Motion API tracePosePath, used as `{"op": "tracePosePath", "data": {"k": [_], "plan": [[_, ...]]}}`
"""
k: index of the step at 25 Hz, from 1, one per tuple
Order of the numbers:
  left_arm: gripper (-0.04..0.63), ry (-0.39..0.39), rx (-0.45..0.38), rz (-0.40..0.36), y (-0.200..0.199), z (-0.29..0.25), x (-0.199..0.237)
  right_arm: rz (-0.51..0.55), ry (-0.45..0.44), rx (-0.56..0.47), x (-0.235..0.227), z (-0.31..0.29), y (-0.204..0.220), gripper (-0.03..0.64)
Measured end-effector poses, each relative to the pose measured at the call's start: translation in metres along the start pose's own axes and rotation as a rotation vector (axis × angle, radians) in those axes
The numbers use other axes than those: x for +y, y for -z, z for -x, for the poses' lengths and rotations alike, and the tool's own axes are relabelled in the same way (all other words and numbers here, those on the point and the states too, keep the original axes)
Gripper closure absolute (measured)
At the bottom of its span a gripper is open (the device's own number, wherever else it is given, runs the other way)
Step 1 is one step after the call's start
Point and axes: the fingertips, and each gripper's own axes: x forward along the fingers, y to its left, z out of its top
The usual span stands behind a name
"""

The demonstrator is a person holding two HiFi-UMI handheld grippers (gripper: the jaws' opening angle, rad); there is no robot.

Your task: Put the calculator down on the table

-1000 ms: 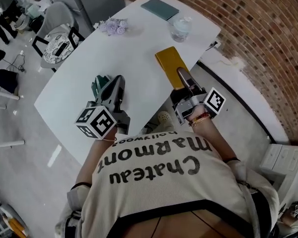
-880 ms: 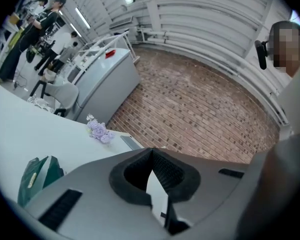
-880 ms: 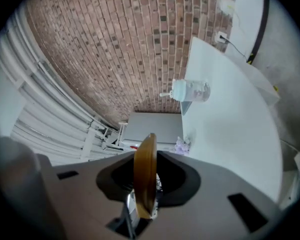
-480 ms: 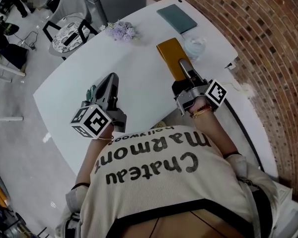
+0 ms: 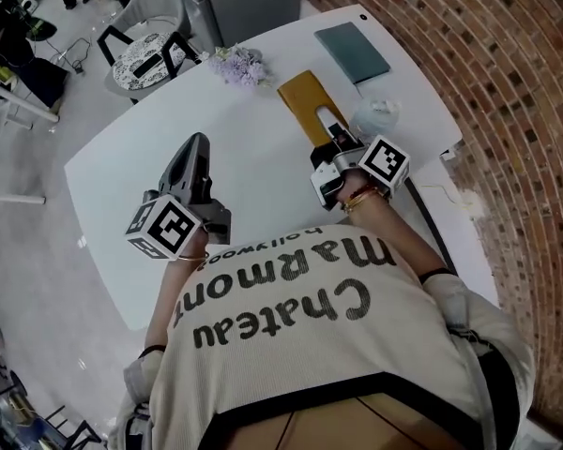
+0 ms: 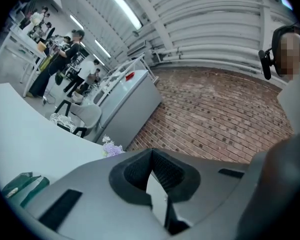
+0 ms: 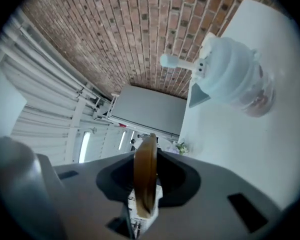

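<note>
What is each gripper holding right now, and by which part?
The right gripper clamps the yellow calculator by its near end; the left gripper holds nothing.

The right tongs point(image 5: 328, 129) hide the near end of the calculator point(image 5: 300, 97).

The flat, mustard-yellow rectangular calculator point(image 5: 305, 104) juts level from the right gripper's point(image 5: 330, 134) clamped jaws over the white table point(image 5: 263, 153).

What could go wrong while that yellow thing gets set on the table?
The calculator is pinched by one end only, in the jaws of the right gripper, so it could tilt or slip out. The clear jar stands close beside it; a sideways swing might knock it over.
</note>
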Motion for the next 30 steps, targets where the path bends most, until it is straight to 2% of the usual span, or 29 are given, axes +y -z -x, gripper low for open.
{"op": "tracePosePath", "data": {"k": [2,8,15,23,30], "plan": [[0.592,-0.027,-0.013,-0.001,-0.001,0.0,0.004,0.012,0.005,0.015,-0.01,-0.014,0.003,0.526],[0.592,-0.103,-0.05,-0.003,-0.008,0.003,0.017,0.035,0.178,0.066,-0.066,-0.045,0.01,0.526],[0.592,-0.176,-0.073,-0.002,-0.011,0.01,0.032,0.087,0.293,0.084,-0.106,-0.073,0.009,0.526],[0.592,-0.227,-0.079,0.008,-0.012,0.011,0.047,0.114,0.336,0.106,-0.126,-0.096,0.004,0.526],[0.592,-0.258,-0.086,0.017,-0.01,0.015,0.059,0.219,0.353,0.172,-0.127,-0.112,0.008,0.523]]}}
